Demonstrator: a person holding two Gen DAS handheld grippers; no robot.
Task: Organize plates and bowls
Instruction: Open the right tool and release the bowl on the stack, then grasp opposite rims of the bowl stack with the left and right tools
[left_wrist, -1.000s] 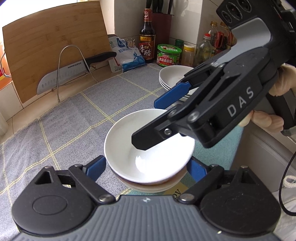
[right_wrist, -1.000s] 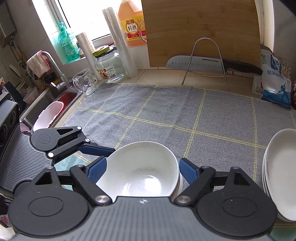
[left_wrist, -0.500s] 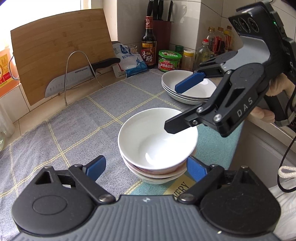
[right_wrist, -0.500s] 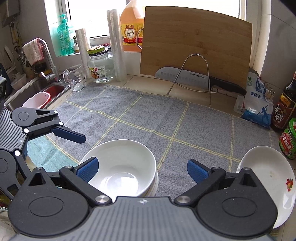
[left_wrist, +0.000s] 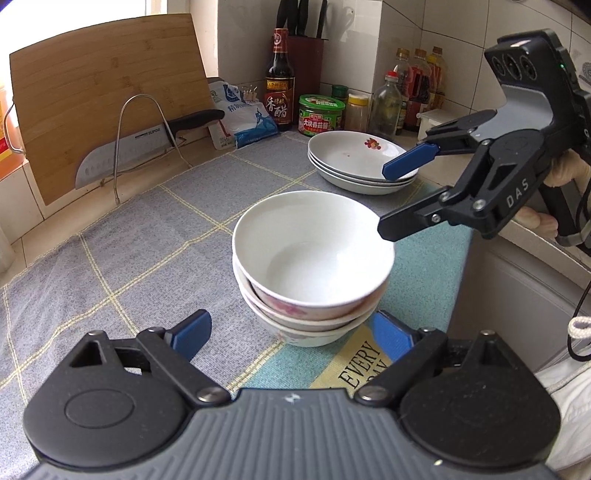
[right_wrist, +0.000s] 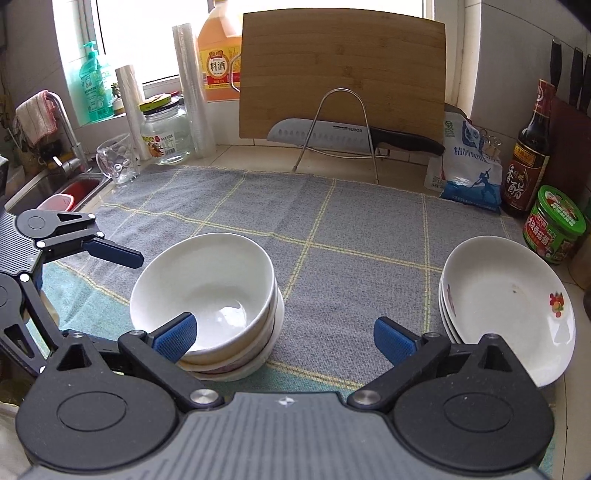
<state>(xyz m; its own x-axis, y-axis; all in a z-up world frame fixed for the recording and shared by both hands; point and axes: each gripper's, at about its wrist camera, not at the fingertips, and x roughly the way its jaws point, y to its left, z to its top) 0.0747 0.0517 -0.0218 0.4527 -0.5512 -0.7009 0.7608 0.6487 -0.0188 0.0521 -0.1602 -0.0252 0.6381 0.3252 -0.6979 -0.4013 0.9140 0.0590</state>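
Both grippers have drawn back from the stack of bowls (left_wrist: 310, 273) since a second ago. Then, the right gripper (right_wrist: 284, 334) reached over the top bowl with its fingers half closed around the rim; now its jaws stand wide apart with nothing between them, and in the left wrist view it hangs beside the stack, one black finger tip near the top bowl's rim but apart from it. The left gripper (left_wrist: 291, 332) has eased back less; its jaws are spread as before and empty, and the stack sits just ahead of its blue pads, not touched by them.

Going by size from the stack of bowls: the grey checked cloth (right_wrist: 351, 240) lies under it and spreads out to the counter wall. Behind the stack, at the wall, the bamboo cutting board (right_wrist: 340, 74) leans upright, with a wire rack (right_wrist: 340, 129) in front of it carrying a broad knife (right_wrist: 351, 134). To the stack's right in the right wrist view, well apart on the same cloth, rests the stack of plates (right_wrist: 506, 306), the top one white with a small red motif near its rim. Beyond the plates stand a dark vinegar bottle (right_wrist: 532, 155), a blue and white bag (right_wrist: 469, 162) and a green-lidded jar (right_wrist: 554, 225). The stack itself holds three nested bowls, upright, the top one white inside and empty, slightly off-centre on the two below.
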